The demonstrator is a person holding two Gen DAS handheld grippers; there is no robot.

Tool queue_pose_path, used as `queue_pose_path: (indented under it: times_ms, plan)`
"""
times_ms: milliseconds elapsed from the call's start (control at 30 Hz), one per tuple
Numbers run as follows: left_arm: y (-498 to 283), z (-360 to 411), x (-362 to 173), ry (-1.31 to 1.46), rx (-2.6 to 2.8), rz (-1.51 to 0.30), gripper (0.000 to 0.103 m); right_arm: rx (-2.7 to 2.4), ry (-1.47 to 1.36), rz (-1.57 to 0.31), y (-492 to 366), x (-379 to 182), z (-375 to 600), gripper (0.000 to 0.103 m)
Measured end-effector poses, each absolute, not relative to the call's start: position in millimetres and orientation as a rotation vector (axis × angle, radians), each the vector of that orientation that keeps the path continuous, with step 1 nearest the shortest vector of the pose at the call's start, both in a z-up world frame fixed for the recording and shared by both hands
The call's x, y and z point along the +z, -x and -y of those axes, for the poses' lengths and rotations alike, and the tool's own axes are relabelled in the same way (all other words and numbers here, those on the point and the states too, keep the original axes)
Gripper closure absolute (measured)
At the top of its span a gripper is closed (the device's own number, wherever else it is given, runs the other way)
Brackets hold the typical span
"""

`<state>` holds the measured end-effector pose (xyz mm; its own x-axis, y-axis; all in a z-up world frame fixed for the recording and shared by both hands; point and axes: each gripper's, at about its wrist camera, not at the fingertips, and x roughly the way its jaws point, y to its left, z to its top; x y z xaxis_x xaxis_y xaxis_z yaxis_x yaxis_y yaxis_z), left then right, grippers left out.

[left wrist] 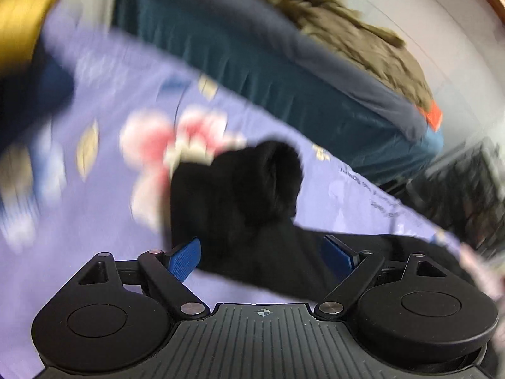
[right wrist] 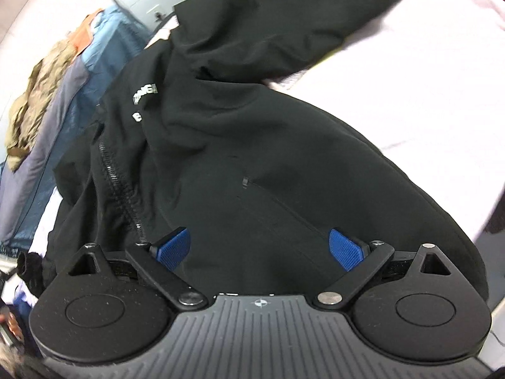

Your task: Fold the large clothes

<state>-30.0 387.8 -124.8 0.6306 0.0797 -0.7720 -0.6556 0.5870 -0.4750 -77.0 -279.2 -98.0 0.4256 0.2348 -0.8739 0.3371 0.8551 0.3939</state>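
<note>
Starting at the left, the left gripper point(left wrist: 262, 255) hangs with its blue pads spread wide, gripping nothing; the cuffed end of the black jacket's sleeve point(left wrist: 252, 183) lies loose between and just beyond them on the lilac floral bedsheet point(left wrist: 94, 120). The sleeve's long axis runs away from the fingers. The right gripper point(right wrist: 262, 249), pads equally apart and empty, hovers over the black zip-front jacket point(right wrist: 236, 158), spread on the bed, its other sleeve point(right wrist: 268, 25) lying well beyond. The left hand looks nearer a sleeve.
</note>
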Motion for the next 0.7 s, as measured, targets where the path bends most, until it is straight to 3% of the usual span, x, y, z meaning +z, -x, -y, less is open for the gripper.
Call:
queue_pose_path:
  times_ms: [133,300,433,500,533,567,600,633,700]
  plan:
    - [44.4,-393.4,-153.6,0.971,0.587,-0.761,0.000,-0.110,-0.588,-1.154,91.6,-100.3,279.4,0.007]
    - [21.1,-400.5,-154.4,0.710,0.694,-0.731,0.000,-0.129,-0.580,-1.165,105.0,-96.5,273.4,0.007]
    - [-18.2,-399.6,-168.0,0.480,0.618,-0.915,0.000,-0.131,-0.551,-1.166,111.0,-91.1,267.7,0.007]
    - [-24.2,-396.1,-161.9,0.408,0.611,-0.888,0.000,-0.139,-0.542,-1.167,113.0,-89.3,266.4,0.007]
    - [-24.1,-396.4,-155.3,0.404,0.599,-0.853,0.025,-0.142,-0.543,-1.166,113.8,-88.2,265.8,0.007]
    - [-24.6,-398.6,-148.5,0.412,0.593,-0.838,0.039,-0.144,-0.545,-1.166,114.4,-87.2,265.6,0.007]
    - [-27.1,-402.5,-140.3,0.420,0.593,-0.828,0.047,-0.147,-0.545,-1.163,115.1,-86.1,265.4,0.007]
    - [-27.4,-406.4,-129.9,0.423,0.576,-0.801,0.060,-0.151,-0.543,-1.161,115.1,-85.5,264.9,0.007]
    - [-35.1,-411.2,-102.1,0.371,0.577,-0.707,0.065,-0.156,-0.538,-1.161,114.6,-85.0,264.5,0.007]
